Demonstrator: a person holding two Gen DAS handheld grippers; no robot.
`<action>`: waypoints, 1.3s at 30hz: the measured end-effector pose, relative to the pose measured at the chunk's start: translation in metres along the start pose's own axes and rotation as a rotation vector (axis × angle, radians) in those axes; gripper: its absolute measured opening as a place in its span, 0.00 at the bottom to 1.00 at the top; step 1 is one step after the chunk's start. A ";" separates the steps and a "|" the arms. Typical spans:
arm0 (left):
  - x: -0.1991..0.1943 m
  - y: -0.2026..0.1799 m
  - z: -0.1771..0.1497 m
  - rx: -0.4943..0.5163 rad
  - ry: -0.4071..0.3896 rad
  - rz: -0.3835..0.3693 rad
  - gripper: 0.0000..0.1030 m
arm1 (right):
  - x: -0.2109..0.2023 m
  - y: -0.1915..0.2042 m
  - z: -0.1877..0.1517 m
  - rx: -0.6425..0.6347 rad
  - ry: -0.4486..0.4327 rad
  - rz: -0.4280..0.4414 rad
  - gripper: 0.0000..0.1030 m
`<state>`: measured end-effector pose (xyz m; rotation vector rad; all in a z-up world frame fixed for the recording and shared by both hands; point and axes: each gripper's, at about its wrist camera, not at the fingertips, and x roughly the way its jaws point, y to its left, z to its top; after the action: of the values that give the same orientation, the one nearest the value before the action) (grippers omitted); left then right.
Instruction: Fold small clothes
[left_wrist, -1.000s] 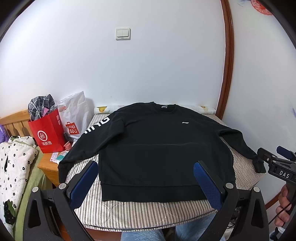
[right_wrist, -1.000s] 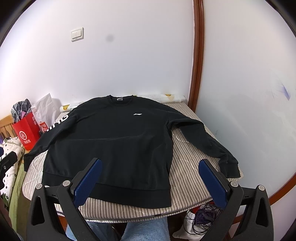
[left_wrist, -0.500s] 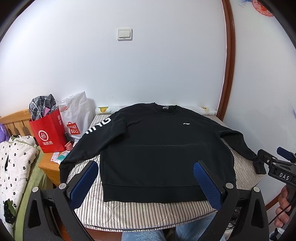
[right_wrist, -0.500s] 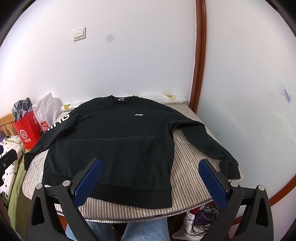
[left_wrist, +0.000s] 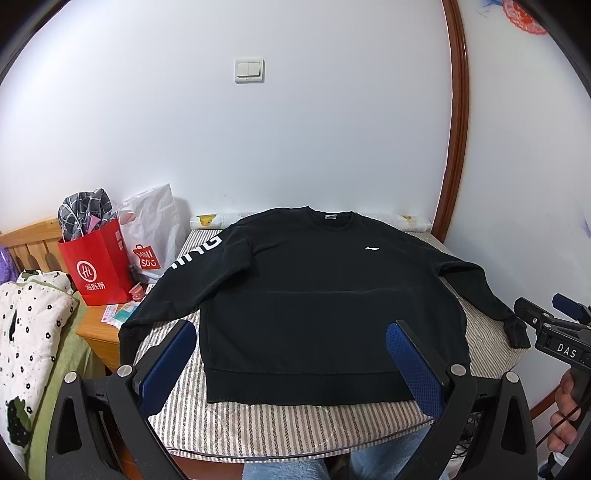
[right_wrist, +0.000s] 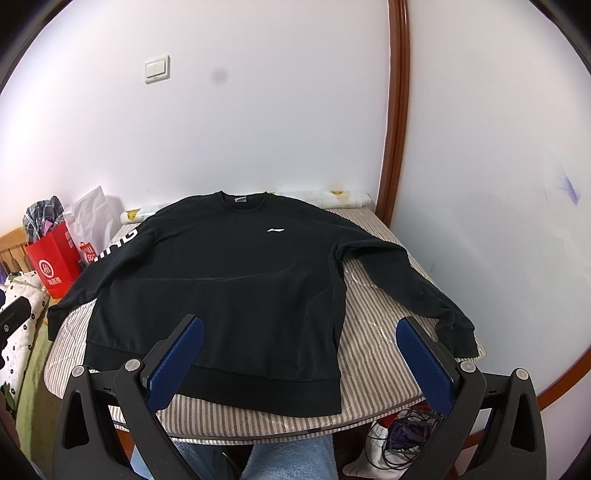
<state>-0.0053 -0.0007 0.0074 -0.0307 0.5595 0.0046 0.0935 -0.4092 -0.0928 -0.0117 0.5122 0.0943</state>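
Note:
A black sweatshirt (left_wrist: 314, 295) (right_wrist: 229, 280) lies flat, front up, on a striped padded table (left_wrist: 295, 421) (right_wrist: 376, 332). Both sleeves are spread outwards, and the left one carries white lettering (left_wrist: 192, 254). A small white logo (right_wrist: 276, 230) marks the chest. My left gripper (left_wrist: 291, 328) hovers open above the hem, its blue pads wide apart with nothing between them. My right gripper (right_wrist: 299, 325) is likewise open over the hem's right part, holding nothing. The right gripper also shows at the right edge of the left wrist view, held by a hand (left_wrist: 563, 413).
A red paper bag (left_wrist: 96, 266) and a white shopping bag (left_wrist: 155, 229) stand on a wooden nightstand (left_wrist: 99, 328) to the left. A floral quilt (left_wrist: 26, 325) lies further left. White walls close the back and right. Cables (right_wrist: 406, 435) lie below the table's right corner.
Both views shifted only slightly; the sweatshirt sits a little lower and further right in frame. The garment itself has not moved, and both grippers stay open.

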 end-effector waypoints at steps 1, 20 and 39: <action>0.000 0.000 0.000 -0.001 -0.001 -0.001 1.00 | 0.000 0.000 0.000 0.000 0.000 0.000 0.99; -0.003 0.002 0.001 -0.001 -0.008 -0.007 1.00 | -0.001 0.000 -0.001 0.000 -0.006 0.000 0.99; 0.071 0.035 -0.014 -0.125 0.078 -0.079 1.00 | 0.065 0.007 -0.020 -0.031 0.067 0.026 1.00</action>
<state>0.0469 0.0340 -0.0426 -0.1754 0.6355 -0.0384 0.1399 -0.3971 -0.1420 -0.0383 0.5777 0.1275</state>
